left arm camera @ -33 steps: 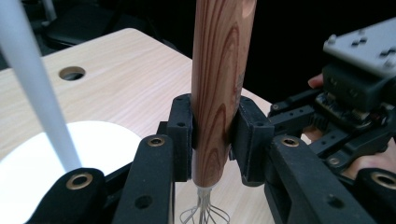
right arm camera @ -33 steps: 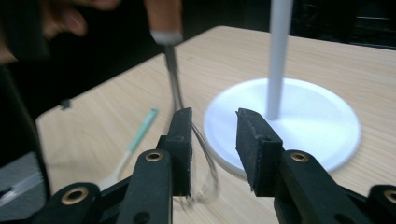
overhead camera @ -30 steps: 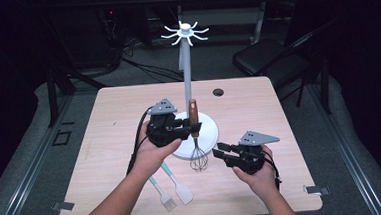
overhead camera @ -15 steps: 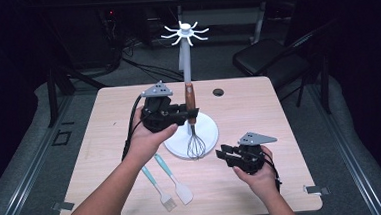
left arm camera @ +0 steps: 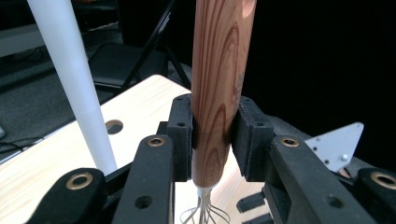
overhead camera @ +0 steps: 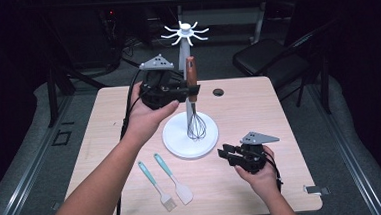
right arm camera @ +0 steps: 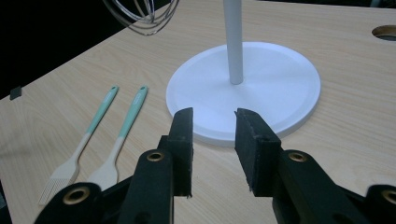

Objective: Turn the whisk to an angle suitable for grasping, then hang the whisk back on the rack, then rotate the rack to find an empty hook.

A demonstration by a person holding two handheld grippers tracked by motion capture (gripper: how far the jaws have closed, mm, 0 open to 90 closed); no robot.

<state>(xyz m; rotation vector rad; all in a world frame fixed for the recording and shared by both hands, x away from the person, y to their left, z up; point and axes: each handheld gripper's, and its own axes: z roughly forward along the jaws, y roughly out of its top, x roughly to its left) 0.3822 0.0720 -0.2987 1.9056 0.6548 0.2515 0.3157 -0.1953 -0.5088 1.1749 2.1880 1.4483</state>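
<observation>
The left tool (overhead camera: 191, 91) is clamped on the wooden handle of a whisk (overhead camera: 193, 95), its two black jaws pressing the handle from both sides about midway up, as the left gripper view (left arm camera: 217, 140) makes plain. The whisk hangs upright in the air, handle up and wire loops down, with the loops clear above the white round base (overhead camera: 178, 138) of a stand. The stand's white pole (overhead camera: 185, 52) rises just behind the whisk and ends in a ring of hooks (overhead camera: 186, 32) at the top. In the left gripper view the pole (left arm camera: 74, 88) stands to the left of the handle, apart from it. The right tool (overhead camera: 230, 153) sits low near the surface (overhead camera: 258, 108), just beside the right edge of the base, jaws partly apart with nothing between them; the right gripper view (right arm camera: 214, 135) shows the gap open and aimed at the rim of the base (right arm camera: 280, 93). On the surface in front of the base lie a brush (overhead camera: 156, 186) and a spatula (overhead camera: 174, 178), both with teal handles, side by side and close together. A small dark hole (overhead camera: 218, 92) marks the surface behind the stand.
</observation>
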